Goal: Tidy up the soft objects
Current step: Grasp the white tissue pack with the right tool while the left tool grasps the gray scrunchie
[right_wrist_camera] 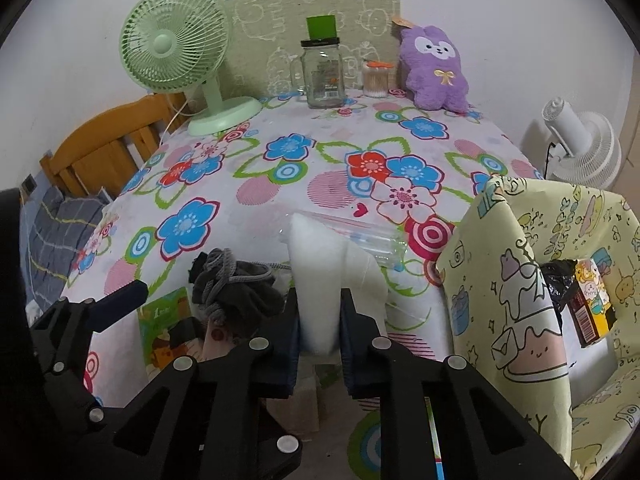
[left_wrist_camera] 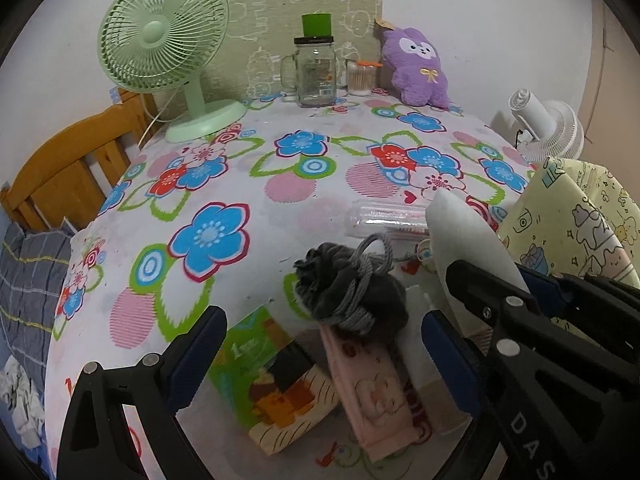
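Blue-padded fingers of the left gripper fill the foreground of the left wrist view, spread wide with nothing between the pads; below the gap lie a pink pouch and, on top of it, a grey drawstring bag, both beside a green picture box on the floral tablecloth. At right in this view the right gripper appears from the side, clamped on a white foam block. Turning to the right wrist view, the right gripper is pressed firmly onto the foam block, which stands upright and is visibly squeezed at the pads. Judgement: the step in hand is carrying the foam to the yellow cartoon-print bin just to the right. Keep the pinch low and steady, lift clear of the bin's near wall before moving across, and release only once inside. Only the right view shows the bin's interior, already holding a small carton; only the left view shows the pink pouch clearly and the left jaws' spread. A clear plastic case lies behind the foam. The purple plush sits far back by the wall.
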Demonstrator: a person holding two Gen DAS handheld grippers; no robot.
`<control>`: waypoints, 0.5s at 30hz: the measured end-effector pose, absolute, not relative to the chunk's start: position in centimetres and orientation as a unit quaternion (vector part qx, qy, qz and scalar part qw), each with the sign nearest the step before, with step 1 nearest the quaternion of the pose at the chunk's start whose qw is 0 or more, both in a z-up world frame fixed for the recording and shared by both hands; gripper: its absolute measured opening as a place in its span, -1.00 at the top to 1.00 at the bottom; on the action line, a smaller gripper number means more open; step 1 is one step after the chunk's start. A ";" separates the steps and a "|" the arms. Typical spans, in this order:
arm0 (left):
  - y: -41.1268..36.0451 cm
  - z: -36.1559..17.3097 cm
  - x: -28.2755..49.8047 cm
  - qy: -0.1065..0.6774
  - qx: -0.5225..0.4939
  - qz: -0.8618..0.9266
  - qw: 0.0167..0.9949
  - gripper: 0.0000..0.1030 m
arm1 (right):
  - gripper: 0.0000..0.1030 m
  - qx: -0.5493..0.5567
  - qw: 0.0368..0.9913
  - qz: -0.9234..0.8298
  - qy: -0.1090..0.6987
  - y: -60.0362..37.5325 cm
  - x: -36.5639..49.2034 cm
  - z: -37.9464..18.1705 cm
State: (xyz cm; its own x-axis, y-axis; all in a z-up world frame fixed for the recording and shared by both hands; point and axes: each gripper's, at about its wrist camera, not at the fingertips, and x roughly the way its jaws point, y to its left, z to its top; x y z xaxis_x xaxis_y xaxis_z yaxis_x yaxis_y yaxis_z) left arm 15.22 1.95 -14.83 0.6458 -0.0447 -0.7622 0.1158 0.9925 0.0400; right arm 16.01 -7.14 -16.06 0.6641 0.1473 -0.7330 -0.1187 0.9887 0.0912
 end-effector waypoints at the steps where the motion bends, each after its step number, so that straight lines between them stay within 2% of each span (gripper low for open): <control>1: 1.8 -14.9 15.4 0.418 0.042 -0.046 0.906 -0.92 | 0.62 0.020 0.912 0.072 0.404 -7.2 16.1 -16.1; 9: 1.1 -15.1 16.3 0.415 0.037 -0.068 0.907 -0.89 | 0.62 0.040 0.911 0.059 0.406 -8.0 16.7 -16.2; 11: 1.0 -15.2 16.4 0.417 0.035 -0.077 0.905 -0.82 | 0.62 0.042 0.910 0.055 0.408 -8.2 16.8 -16.4; 13: 1.1 -15.4 16.6 0.421 0.031 -0.081 0.903 -0.57 | 0.61 0.046 0.909 0.057 0.410 -8.2 16.9 -16.5; 14: 1.2 -15.5 16.8 0.424 0.028 -0.083 0.902 -0.50 | 0.61 0.046 0.908 0.059 0.412 -8.2 17.0 -16.5; 15: 1.3 -15.6 16.8 0.427 0.024 -0.087 0.900 -0.33 | 0.61 0.045 0.908 0.059 0.412 -8.1 17.0 -16.6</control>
State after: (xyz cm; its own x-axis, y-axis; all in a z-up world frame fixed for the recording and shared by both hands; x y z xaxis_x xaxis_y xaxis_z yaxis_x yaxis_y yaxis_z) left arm 16.84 1.25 -15.60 0.6209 -0.1353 -0.7722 0.1766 0.9838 -0.0304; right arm 17.04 -8.07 -16.58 0.6542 0.1435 -0.7426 -0.0701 0.9891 0.1293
